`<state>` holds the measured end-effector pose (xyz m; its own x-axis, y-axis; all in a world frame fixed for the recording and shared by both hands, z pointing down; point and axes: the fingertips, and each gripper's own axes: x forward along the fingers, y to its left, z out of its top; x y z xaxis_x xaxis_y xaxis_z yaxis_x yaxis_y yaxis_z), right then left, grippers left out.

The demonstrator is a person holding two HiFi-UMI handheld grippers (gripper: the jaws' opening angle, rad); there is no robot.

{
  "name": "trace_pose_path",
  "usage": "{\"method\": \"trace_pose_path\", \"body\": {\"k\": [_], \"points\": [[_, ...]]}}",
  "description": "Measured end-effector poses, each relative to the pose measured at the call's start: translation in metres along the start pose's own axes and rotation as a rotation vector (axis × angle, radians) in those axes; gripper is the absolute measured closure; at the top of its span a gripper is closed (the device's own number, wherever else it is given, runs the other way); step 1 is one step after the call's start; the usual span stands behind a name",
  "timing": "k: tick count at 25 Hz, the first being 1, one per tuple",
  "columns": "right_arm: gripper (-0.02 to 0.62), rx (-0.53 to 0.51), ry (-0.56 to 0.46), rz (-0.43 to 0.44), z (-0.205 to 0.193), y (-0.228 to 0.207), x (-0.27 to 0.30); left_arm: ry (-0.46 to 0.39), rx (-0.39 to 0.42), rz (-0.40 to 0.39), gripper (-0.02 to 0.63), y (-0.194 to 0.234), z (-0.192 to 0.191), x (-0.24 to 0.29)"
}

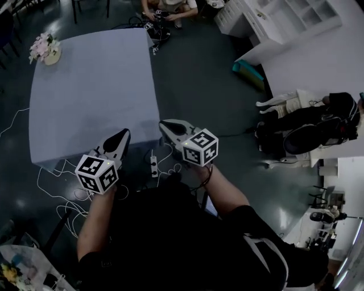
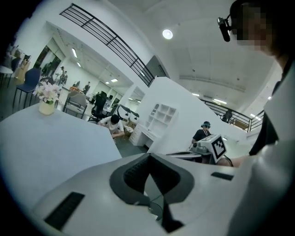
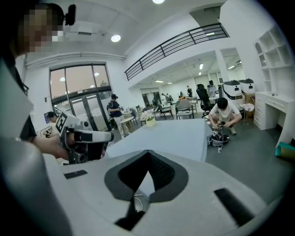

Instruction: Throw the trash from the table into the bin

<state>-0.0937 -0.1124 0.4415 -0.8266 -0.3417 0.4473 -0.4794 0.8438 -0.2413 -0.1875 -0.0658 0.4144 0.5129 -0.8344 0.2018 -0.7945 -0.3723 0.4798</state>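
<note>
The table [image 1: 91, 91] has a pale blue cloth, and no trash shows on its top. No bin is visible in any view. My left gripper [image 1: 124, 134] hovers over the table's near edge, shut and empty. My right gripper [image 1: 164, 124] hangs just off the near right corner, also shut and empty. In the left gripper view the jaws [image 2: 148, 156] meet at the tip above the table [image 2: 46, 143]. In the right gripper view the jaws [image 3: 148, 152] are closed, pointing along the table [image 3: 170, 133].
A flower vase [image 1: 45, 50] stands on the table's far left corner. A person [image 1: 168, 8] crouches on the floor beyond the far edge. A power strip with cables [image 1: 153, 166] lies below the near edge. A white shelf unit [image 1: 273, 23] and a teal object [image 1: 248, 73] are at right.
</note>
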Motion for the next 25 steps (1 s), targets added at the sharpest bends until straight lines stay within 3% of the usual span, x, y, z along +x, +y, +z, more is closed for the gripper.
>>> {"method": "trace_pose_path", "body": {"k": [3,7,10,14,21,25], "points": [[0.594,-0.006,-0.018,0.006,0.026,0.039,0.024,-0.012,-0.015,0.017,0.592,0.029,0.019,-0.047],[0.594,-0.043,-0.057,0.052,0.058,0.09,0.055,0.009,0.036,0.054,0.592,0.063,0.033,-0.095],[0.594,-0.068,-0.085,0.112,0.079,0.124,0.064,-0.038,0.031,0.089,0.592,0.076,0.056,-0.122],[0.594,-0.136,-0.115,0.183,0.103,0.15,0.065,-0.131,0.049,0.117,0.592,0.069,0.092,-0.143],[0.594,-0.224,-0.22,0.355,0.144,0.191,0.065,-0.173,0.139,0.22,0.592,0.056,0.123,-0.163],[0.594,-0.256,-0.279,0.375,0.157,0.205,0.051,-0.204,0.185,0.244,0.592,0.041,0.14,-0.168]]}}
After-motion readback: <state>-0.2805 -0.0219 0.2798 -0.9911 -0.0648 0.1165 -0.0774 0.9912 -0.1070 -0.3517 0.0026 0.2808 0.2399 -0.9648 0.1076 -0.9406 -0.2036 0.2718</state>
